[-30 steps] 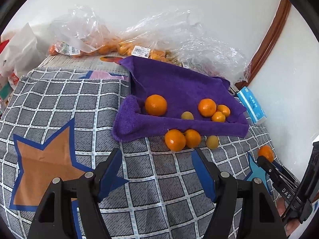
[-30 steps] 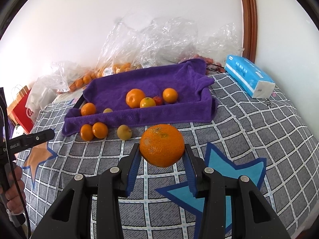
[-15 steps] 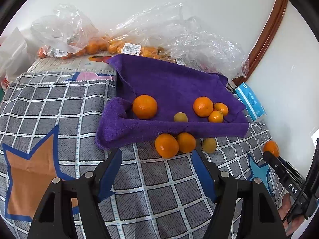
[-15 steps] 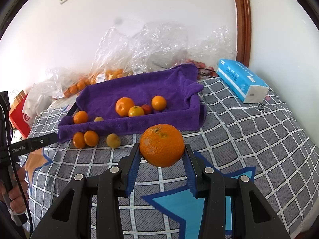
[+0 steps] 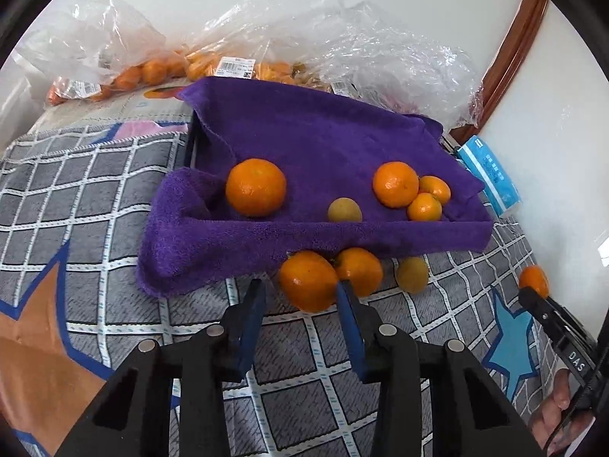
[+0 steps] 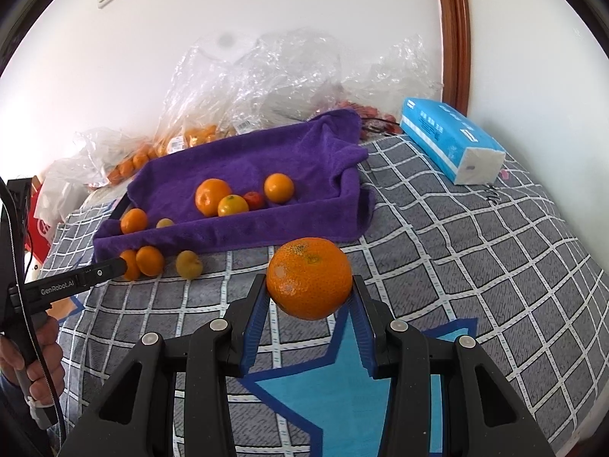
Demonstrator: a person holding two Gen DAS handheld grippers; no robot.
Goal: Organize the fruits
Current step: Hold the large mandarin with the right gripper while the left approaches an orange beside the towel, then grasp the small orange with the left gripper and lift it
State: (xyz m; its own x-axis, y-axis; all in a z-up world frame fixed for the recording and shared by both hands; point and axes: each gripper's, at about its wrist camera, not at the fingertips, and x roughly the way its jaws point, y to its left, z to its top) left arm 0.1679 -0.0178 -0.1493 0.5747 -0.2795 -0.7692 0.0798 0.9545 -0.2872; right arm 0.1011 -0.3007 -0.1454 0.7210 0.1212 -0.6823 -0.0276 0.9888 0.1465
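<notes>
A tray lined with a purple towel (image 5: 342,133) holds several oranges and a small yellow fruit (image 5: 344,209). On the checked cloth in front of it lie two oranges (image 5: 359,270) and a yellowish fruit (image 5: 413,274). My left gripper (image 5: 300,297) points down at the nearer orange (image 5: 308,280). Its jaws are closing around that orange: the right finger is at its side, and a gap shows at the left finger. My right gripper (image 6: 308,289) is shut on a large orange (image 6: 309,278), held above the cloth short of the tray (image 6: 243,160).
Clear plastic bags (image 5: 342,38) with more oranges are piled against the wall behind the tray. A blue tissue pack (image 6: 453,141) lies at the right by the wooden door frame (image 6: 453,30). The checked cloth (image 6: 475,266) covers the surface.
My left gripper has come forward and down to the oranges in front of the towel, and its jaws have narrowed. My right gripper has drifted a little, still gripping its orange.
</notes>
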